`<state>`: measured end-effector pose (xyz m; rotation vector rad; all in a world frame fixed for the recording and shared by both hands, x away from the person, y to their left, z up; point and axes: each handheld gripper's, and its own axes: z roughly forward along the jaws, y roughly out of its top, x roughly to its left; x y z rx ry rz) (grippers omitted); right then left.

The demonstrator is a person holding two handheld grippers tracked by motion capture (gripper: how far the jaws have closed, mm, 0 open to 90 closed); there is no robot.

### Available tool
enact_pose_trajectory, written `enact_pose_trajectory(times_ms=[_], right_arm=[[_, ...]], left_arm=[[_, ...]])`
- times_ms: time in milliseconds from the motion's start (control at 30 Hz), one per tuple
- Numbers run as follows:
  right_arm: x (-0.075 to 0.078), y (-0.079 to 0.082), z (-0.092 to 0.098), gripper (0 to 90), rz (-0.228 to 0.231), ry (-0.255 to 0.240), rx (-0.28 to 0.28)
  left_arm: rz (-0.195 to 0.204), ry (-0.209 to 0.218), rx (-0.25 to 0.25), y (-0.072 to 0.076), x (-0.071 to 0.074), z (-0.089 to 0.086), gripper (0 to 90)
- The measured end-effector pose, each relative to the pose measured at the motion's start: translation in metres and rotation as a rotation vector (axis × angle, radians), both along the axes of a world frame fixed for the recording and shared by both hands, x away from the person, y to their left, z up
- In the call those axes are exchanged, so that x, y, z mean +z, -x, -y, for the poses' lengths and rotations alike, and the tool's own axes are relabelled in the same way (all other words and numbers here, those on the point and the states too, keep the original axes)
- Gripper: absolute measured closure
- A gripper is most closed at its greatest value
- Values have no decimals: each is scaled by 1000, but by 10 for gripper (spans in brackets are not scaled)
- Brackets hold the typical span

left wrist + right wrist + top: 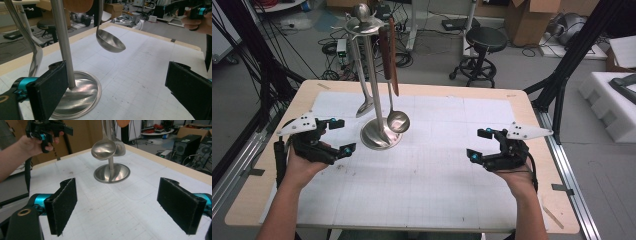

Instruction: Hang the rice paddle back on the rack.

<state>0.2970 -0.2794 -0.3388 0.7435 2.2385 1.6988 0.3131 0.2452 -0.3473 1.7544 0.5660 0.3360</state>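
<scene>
I've got both grippers low over the mat [427, 190], left gripper [338, 136] and right gripper [480, 144] each with jaws wide apart and nothing between them, and beyond them the ladle [397, 121] hangs on the stand [380, 136], bowl just above the base.

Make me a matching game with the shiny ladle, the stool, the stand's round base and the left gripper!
Things:
1. ladle
2. stool
3. stand's base
4. left gripper

Places or states:
A. on the floor behind the table
B. hanging from the stand
C. open, with nothing between its jaws
D. resting flat on the table

Pairs: 1-B, 2-A, 3-D, 4-C
</scene>
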Motion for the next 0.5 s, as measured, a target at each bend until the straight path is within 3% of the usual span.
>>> enact_pose_trajectory(times_ms=[267,500], right_arm=[[-12,-3,-7,158,-37,45,2],[-17,-5,-4,157,-48,33,-6]], left_arm=[[-4,-8,-6,0,-2,2,54],[-5,-5,-4,1,-2,2,54]])
